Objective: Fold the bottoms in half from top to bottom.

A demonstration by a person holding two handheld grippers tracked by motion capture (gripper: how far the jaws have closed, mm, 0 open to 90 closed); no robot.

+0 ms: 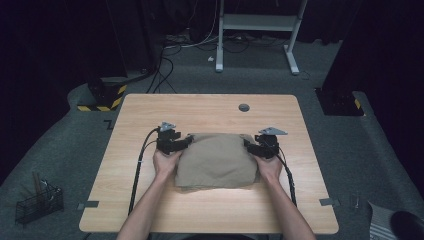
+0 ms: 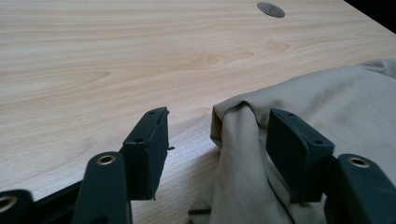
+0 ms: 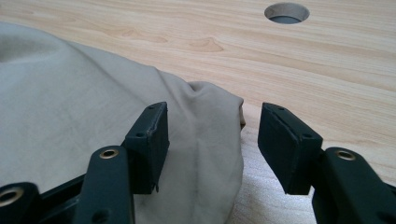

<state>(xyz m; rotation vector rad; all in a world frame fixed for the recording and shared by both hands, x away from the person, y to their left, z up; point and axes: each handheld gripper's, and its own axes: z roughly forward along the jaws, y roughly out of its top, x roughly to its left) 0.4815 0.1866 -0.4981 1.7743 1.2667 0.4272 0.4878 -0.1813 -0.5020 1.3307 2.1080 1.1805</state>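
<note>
I have a folded tan cloth (image 1: pixel 216 161) lying mid-surface (image 1: pixel 150 115), a gripper at each far corner; my left gripper (image 2: pixel 217 140) stands wide open, its fingers (image 2: pixel 149 140) straddling a raised fold of cloth, gripping nothing; my right gripper (image 3: pixel 212 140) is equally open around the other corner. I judge a corner pinch is next; I would sink both deeper over the folds, closing together so the layers stay aligned.
</note>
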